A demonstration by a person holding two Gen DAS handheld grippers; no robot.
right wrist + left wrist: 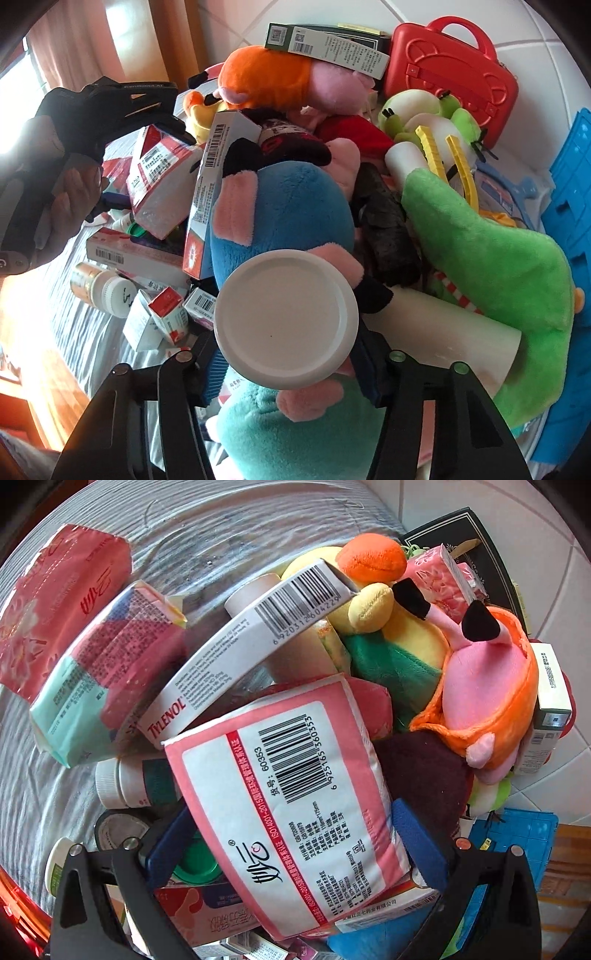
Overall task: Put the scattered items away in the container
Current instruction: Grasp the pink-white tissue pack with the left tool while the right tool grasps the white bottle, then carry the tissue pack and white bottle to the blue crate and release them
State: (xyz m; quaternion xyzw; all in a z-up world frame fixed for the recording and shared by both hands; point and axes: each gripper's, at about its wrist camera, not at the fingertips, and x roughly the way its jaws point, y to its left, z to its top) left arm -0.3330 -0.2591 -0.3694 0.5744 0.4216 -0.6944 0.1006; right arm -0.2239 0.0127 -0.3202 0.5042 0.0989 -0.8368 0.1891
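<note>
My left gripper is shut on a pink tissue pack with a white barcode label, its blue pads pressing both sides. It hangs over a pile of boxes and plush toys on grey striped cloth. My right gripper is shut on a round white bottle, seen end-on above a blue plush toy. A blue plastic crate stands at the right edge of the pile. In the right wrist view a hand holds the left gripper's black body at the left.
A Tylenol box, a second pink tissue pack, pill bottles and medicine boxes lie heaped together. An orange-and-pink plush, a green plush, a red toy case and white tubes crowd the right side.
</note>
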